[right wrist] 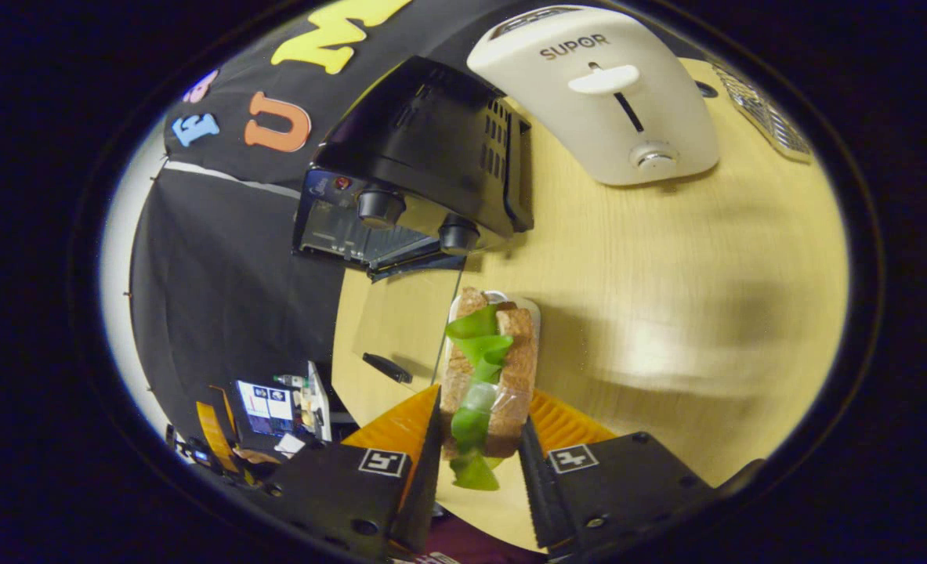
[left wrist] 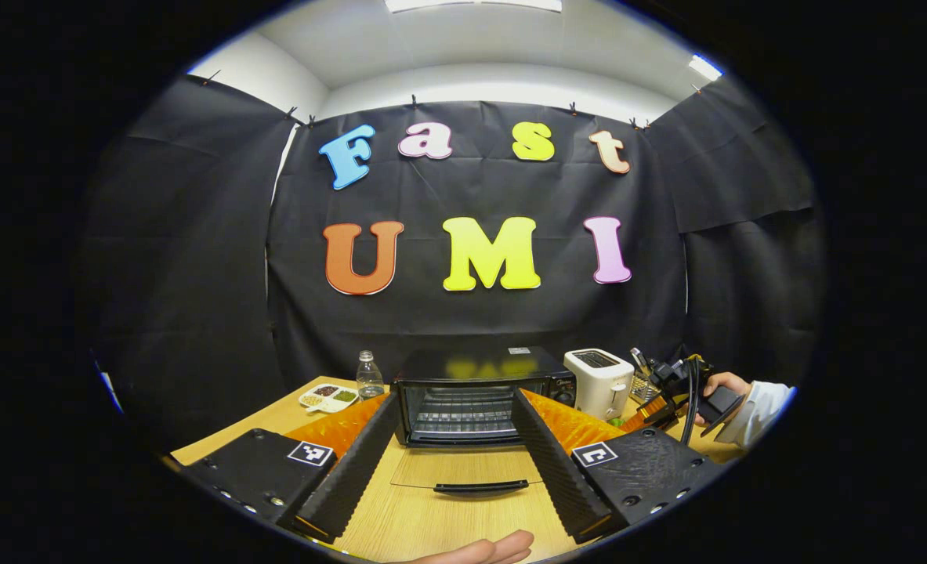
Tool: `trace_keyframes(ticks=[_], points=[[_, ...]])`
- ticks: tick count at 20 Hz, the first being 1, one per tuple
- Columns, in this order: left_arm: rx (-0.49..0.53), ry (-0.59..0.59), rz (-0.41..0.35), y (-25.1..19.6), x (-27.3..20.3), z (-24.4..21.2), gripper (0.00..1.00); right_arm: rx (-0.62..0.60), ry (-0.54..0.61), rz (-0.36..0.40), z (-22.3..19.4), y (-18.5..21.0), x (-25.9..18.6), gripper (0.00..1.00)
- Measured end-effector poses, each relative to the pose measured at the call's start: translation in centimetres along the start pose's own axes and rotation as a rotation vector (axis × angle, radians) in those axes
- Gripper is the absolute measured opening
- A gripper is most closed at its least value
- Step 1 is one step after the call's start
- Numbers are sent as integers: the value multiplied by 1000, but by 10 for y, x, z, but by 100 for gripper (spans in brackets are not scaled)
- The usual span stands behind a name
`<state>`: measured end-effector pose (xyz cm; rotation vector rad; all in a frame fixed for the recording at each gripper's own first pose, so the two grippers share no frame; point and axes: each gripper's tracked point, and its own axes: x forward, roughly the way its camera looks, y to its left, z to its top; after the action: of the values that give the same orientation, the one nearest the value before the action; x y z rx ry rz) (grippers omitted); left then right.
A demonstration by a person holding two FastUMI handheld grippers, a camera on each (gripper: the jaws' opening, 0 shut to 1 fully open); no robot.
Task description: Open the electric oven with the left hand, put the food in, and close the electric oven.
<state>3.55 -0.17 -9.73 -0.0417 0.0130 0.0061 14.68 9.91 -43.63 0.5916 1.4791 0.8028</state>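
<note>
The black electric oven [left wrist: 471,392] stands at the middle of the wooden table, its glass door [left wrist: 463,470] folded down flat and the wire rack inside showing. My left gripper [left wrist: 459,479] is open wide just in front of the door handle [left wrist: 480,487], holding nothing. In the right gripper view, my right gripper [right wrist: 475,462] is shut on a sandwich [right wrist: 502,368] of brown bread and green lettuce, with a white rim [right wrist: 532,309] at its far end. The oven [right wrist: 424,149] lies ahead and left of it, with its open door [right wrist: 392,329] beside the sandwich. The right gripper [left wrist: 678,392] is also visible at the oven's right.
A white toaster [left wrist: 600,380] stands right of the oven, with a utensil rack [left wrist: 642,385] behind it. A clear bottle [left wrist: 369,376] and a divided snack dish [left wrist: 328,397] sit to the left. A hand [left wrist: 483,551] rests at the table's near edge.
</note>
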Motion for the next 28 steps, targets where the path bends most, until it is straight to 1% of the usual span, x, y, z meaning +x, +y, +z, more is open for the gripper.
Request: trace_keyframes(ticks=[1,2,4,7,10,13,16,21,23,24,26,28], points=[[-2,7,-1,1,-1,-4,95,10,-11,2,-1,0,-1,49],[-3,9,0,2,-4,-4,95,17,-22,1,-1,2,0,44],[-1,6,9,8,-11,-2,95,17,-43,-1,-4,7,-3,42],[-4,4,12,16,-19,-3,95,-5,-105,5,-12,26,-33,42],[-6,1,7,20,-21,-6,95,23,-181,64,-26,57,-47,42],[1,20,23,31,-23,-17,95,69,-247,149,-39,88,-39,42],[-7,18,28,37,-27,-21,95,124,-353,231,-38,116,-21,42],[-29,7,30,55,-37,-23,95,238,-599,277,-14,144,16,42],[-4,-20,28,58,-42,-19,94,245,-631,281,-13,152,40,42],[9,-31,28,60,-44,-18,94,265,-684,281,-6,151,47,42],[16,-38,18,57,-47,-19,94,301,-789,250,15,149,67,42],[9,-46,9,59,-50,-19,94,308,-888,222,35,151,88,42]])
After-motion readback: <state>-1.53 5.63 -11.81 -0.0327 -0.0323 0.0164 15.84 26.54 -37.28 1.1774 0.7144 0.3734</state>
